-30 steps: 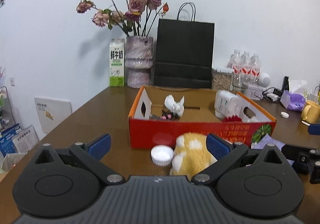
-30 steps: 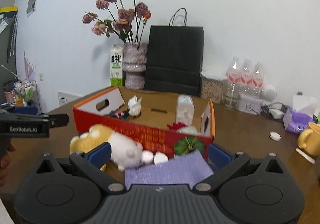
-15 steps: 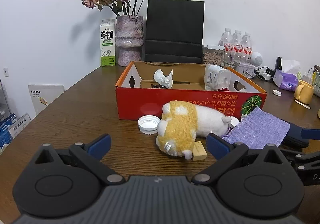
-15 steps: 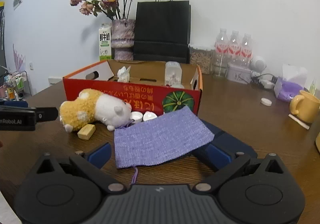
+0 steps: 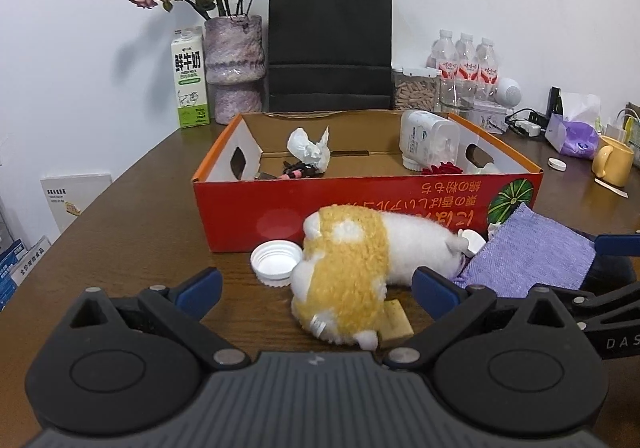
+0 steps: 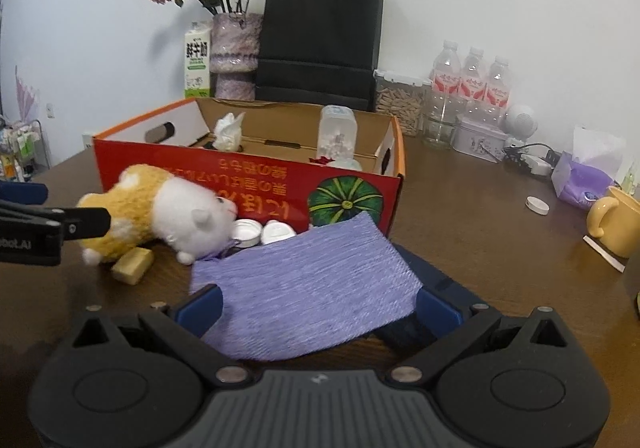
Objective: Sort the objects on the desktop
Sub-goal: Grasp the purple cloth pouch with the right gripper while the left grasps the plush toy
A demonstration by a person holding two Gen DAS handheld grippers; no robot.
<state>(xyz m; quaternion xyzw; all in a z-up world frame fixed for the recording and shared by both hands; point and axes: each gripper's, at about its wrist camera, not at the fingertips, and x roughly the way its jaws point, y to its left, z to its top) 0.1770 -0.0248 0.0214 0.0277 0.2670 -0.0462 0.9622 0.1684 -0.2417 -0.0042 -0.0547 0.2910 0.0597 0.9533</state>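
Your left gripper (image 5: 316, 288) is wide open, jaws spread either side of the plush (image 5: 352, 268), not touching it. The plush lies on its side on the table (image 5: 132, 232), just in front of the red box (image 5: 344, 203), head end toward the cloth. A white cap (image 5: 276, 262) sits against the plush's left flank, close to the box's front wall. A tan block (image 5: 396, 326) lies at the plush's near end, between your left fingers. Bare table stretches left of the cap to the table edge.

Your right gripper (image 6: 318, 308) is also open; the purple cloth (image 6: 304, 284) lies flat between the fingers, nothing pinched. The cloth's far corner reaches the box's front right corner, and its right side overhangs a dark blue thing (image 6: 432, 280) underneath. Two small caps (image 6: 262, 234) sit between the plush's face and the cloth's far edge, tight against the box wall.

In the box: a crumpled tissue (image 5: 310, 147) left of centre, a white bottle (image 5: 428, 145) near the right wall, small dark bits by the tissue. The middle of the box floor shows bare cardboard.

Right of the box the table is open up to a loose cap (image 6: 537, 205), a yellow mug (image 6: 616, 226) and a tissue pack (image 6: 588, 179). Behind the box stand a milk carton (image 5: 190, 77), vase (image 5: 236, 67) and black bag (image 5: 330, 43), near the wall.
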